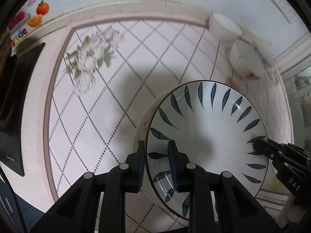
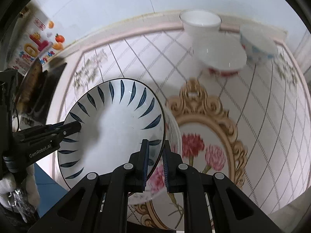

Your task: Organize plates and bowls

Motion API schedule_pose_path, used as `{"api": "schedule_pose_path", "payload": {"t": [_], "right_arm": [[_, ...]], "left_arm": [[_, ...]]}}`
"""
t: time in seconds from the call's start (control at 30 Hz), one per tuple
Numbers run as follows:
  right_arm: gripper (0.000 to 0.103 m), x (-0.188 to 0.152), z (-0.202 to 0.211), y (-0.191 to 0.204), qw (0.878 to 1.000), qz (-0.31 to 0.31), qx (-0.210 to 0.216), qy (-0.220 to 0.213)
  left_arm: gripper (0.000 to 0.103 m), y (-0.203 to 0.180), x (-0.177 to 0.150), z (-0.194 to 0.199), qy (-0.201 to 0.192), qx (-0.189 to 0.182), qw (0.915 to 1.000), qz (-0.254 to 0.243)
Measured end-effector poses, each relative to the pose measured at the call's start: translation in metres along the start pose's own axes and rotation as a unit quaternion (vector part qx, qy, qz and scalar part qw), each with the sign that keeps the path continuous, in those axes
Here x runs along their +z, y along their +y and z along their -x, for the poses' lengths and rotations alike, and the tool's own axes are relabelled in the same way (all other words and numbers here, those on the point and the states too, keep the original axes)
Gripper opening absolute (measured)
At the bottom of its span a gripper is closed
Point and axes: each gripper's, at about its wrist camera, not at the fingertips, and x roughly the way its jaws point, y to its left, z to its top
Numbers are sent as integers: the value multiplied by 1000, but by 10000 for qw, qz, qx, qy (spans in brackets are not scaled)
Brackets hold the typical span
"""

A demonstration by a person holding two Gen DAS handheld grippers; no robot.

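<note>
Both tongs are clamped on one blue-leaf bowl, at opposite sides of its rim.

Left wrist view: the left gripper [image 1: 157, 165] has its pads closed on the near-left rim of the blue-leaf bowl [image 1: 210, 134], one finger outside the wall, one inside. The right gripper [image 1: 258, 144] enters from the right edge of the picture and its tip meets the far-right rim. The bowl is held tilted above the table [image 1: 120, 101], whose top carries a diamond grid and a flower print. At the table's far right corner sit a plain white bowl [image 1: 223, 27] and, just beside it, a second bowl [image 1: 250, 58], blurred; its pattern cannot be read with confidence.

Right wrist view: the right gripper [image 2: 155, 163] grips the bowl's near-right rim [image 2: 116, 128], pads shut on the wall. The left gripper [image 2: 76, 127] holds the opposite rim from the left. Directly under the bowl lies a plate with pink flowers [image 2: 171, 136], partly covered. Along the far edge stand a white bowl [image 2: 200, 25], a red-footed bowl [image 2: 219, 56] and a blue-patterned bowl [image 2: 256, 46], close together.
</note>
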Motion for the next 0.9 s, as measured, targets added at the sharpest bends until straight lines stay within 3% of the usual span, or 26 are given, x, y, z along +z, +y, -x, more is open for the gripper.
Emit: {"api": "schedule_pose_path", "payload": {"t": [0.23, 0.9], "right_arm": [[15, -16, -18, -8, 9999, -116, -6, 106], [15, -10, -32, -14, 9992, -342, 194, 79]], "left_arm": [[20, -4, -6, -14, 123, 86, 9999, -62], [20, -6, 1, -20, 200, 214, 9995, -70]]}}
